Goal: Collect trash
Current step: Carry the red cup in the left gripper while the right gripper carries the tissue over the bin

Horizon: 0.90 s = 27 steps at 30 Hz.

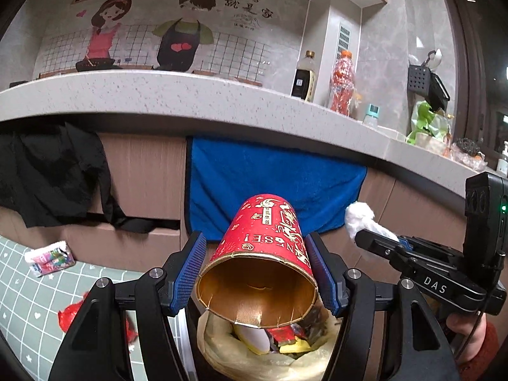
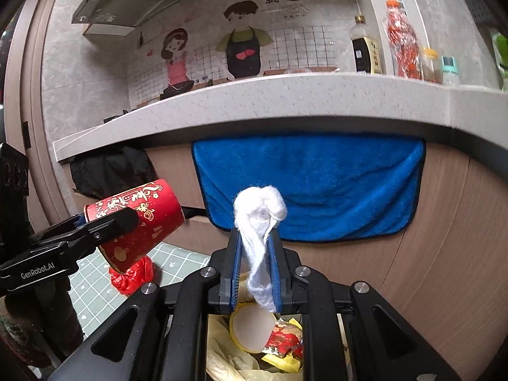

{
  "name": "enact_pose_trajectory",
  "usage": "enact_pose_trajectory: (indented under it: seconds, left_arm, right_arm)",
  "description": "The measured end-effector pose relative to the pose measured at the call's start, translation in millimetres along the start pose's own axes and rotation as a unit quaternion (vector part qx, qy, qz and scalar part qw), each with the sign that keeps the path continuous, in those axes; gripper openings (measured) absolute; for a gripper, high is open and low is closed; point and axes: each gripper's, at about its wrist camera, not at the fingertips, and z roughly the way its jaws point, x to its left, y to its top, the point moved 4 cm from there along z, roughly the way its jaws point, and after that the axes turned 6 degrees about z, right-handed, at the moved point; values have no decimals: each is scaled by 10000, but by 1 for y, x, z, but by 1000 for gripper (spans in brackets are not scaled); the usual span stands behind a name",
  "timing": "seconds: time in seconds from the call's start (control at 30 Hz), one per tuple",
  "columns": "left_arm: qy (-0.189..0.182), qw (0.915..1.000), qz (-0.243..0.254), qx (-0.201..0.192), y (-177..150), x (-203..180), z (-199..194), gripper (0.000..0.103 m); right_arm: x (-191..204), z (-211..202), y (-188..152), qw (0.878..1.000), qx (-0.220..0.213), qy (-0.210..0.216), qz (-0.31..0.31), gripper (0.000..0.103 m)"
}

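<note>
Your left tool (image 1: 258, 270) is clamped across a red paper cup (image 1: 265, 250), which lies tilted with its gold-lined mouth facing back toward you and hanging above the bin bag (image 1: 219, 346). Your right tool (image 2: 254, 273) is pinched shut on a white wad of cotton (image 2: 260, 219), whose tail dangles over the same bag, where a round yellow lid (image 2: 252, 330) and bright wrappers (image 2: 282, 346) already lie.

Both pieces look ready to drop. Bring each one squarely over the bag's opening before you let go, since the cup sits toward the near rim and could tip out. Release the cup first, mouth down, so it settles rather than rolls. The cotton may cling to the ribbed pads, so spread them wide and give a small shake.

A crumpled red wrapper (image 2: 131, 274) and a pink packet (image 1: 49, 258) are left on the green mat (image 1: 28, 304).
</note>
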Motion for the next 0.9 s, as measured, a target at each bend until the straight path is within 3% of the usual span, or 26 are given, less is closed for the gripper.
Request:
enact_pose_trajectory:
  seconds: [0.57,0.9]
  left_arm:
    - [-154,9972,-124,722,-54,-3,52,65]
    - [-141,9951,-128,966,-68,1,72,65]
  right_arm:
    - [-32,31,-39,9975,535,-31,458,17]
    - [-36,42,-47,9965,674,-68,489,17]
